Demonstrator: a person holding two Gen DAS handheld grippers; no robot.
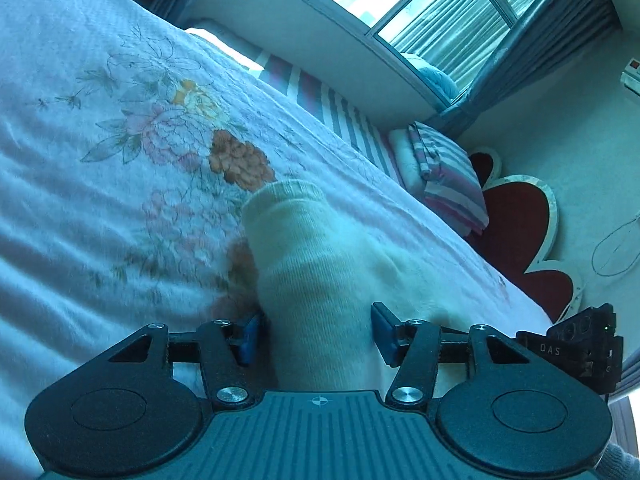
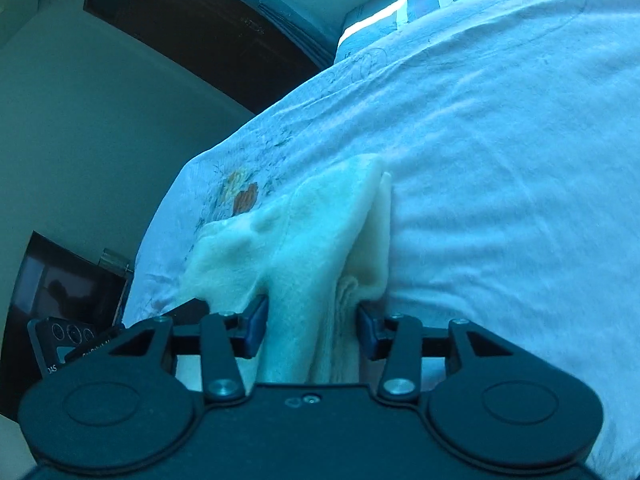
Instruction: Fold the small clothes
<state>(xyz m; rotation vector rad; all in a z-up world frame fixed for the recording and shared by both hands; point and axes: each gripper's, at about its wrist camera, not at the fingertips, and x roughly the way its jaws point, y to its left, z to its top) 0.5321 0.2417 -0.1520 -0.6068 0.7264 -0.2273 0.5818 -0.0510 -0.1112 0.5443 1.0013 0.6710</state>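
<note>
Bedroom; floral bedspread (image 1: 120, 152) as landmark, window beyond.
Item: cream sock (image 1: 316, 280), over bedspread, long axis running straight ahead from both grippers.
Left gripper (image 1: 316, 334): jaws parted, sock lying between pads, grip uncertain.
Right gripper (image 2: 312, 330): same, bunched sock end between spread jaws; cannot tell if pinched.
Both equally near.

Open bedspread (image 1: 80, 200) around; striped pillow (image 1: 448, 176) beyond
</note>
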